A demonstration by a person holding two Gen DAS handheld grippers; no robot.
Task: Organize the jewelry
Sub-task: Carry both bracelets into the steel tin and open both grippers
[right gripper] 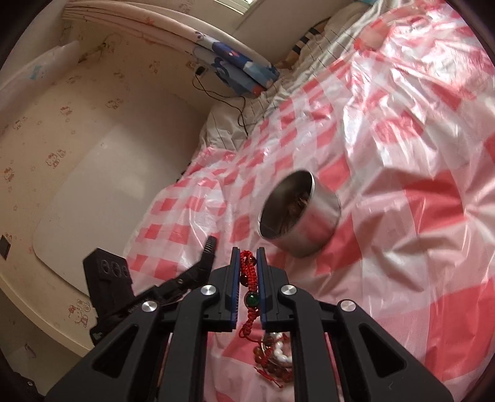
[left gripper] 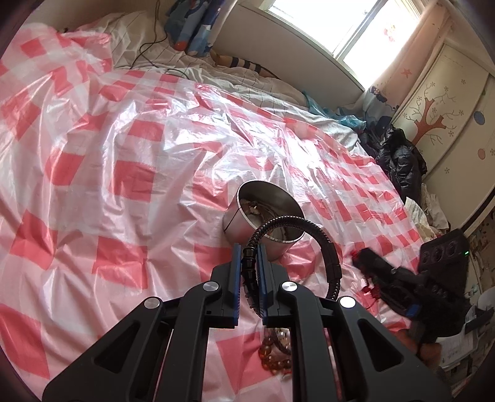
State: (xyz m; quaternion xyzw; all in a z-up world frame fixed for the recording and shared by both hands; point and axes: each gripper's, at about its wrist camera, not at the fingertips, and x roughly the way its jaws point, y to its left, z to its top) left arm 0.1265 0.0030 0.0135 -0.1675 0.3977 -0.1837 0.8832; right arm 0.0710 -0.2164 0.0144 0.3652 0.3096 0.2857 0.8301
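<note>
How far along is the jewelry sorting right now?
Partly done: the metal tin already holds some pieces. In hand: the left hand-held gripper is shut on a black segmented bracelet, and the right hand-held gripper on a red cord bracelet. Left: a pile of beaded bracelets on the checkered sheet.

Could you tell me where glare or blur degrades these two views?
Left wrist view: the window is blown out, sunlight glares off the plastic sheet, and the right tool is smeared. Right wrist view: the steel tin looks motion-blurred, while the red bracelet stays sharp.
</note>
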